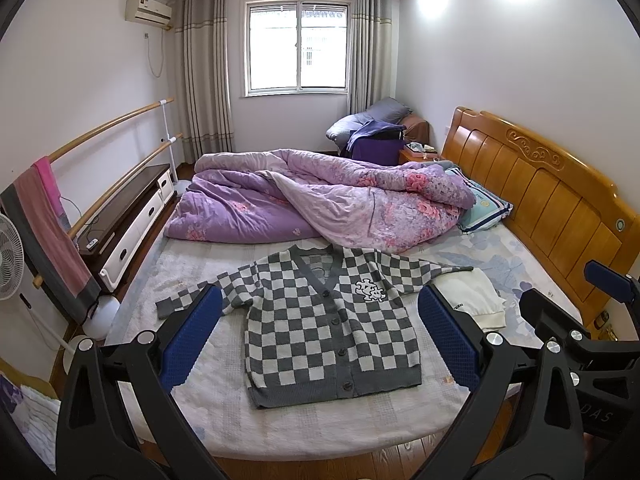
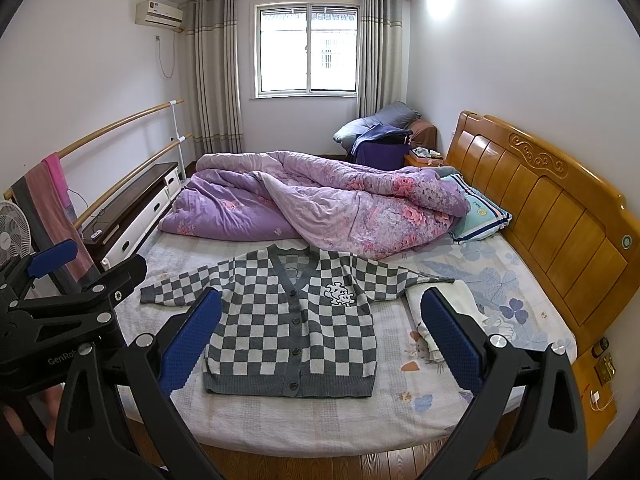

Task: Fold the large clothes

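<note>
The cardigan (image 1: 320, 320) lay flat at frame centre, framed between the left gripper (image 1: 320, 344) fingers; right gripper (image 2: 320, 344) likewise. Both spread wide, grasping nothing.

pillow (image 1: 484, 208) half under quilt (image 1: 340, 200), fan (image 1: 10, 264) cut off

A grey-and-white checked cardigan (image 1: 320, 320) is seen laid flat and face up on the bed (image 1: 280, 420), buttoned, sleeves spread wide, its hem toward the foot, a white patch on the chest.
</note>
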### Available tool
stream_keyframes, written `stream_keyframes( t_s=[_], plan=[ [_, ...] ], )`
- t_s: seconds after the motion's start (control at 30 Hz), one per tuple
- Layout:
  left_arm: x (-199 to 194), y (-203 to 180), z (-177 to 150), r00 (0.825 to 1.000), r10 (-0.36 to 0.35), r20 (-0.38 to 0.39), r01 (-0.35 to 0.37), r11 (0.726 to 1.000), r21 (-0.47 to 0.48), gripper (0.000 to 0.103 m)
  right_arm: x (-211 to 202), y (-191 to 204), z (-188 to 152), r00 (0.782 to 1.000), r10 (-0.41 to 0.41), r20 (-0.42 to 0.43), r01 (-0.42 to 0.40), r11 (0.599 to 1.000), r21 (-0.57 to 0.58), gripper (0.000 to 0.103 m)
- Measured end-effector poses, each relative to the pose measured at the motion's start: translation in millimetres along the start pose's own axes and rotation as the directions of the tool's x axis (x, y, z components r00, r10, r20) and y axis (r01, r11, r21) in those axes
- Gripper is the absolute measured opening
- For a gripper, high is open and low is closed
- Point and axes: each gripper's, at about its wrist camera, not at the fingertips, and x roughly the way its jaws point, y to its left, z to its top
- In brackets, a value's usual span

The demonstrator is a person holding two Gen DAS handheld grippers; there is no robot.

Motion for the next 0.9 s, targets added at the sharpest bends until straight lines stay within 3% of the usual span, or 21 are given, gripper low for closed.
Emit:
stream_keyframes(
  t_s=[0.9],
  plan=[
    [0.1,2.7,1.9,1.0,0.002,0.002,-0.002,1.0,0.005,0.098,5.2,-1.5,-2.3,1.0,-0.002,-0.003,0.002,1.0,-0.002,0.096]
  ],
)
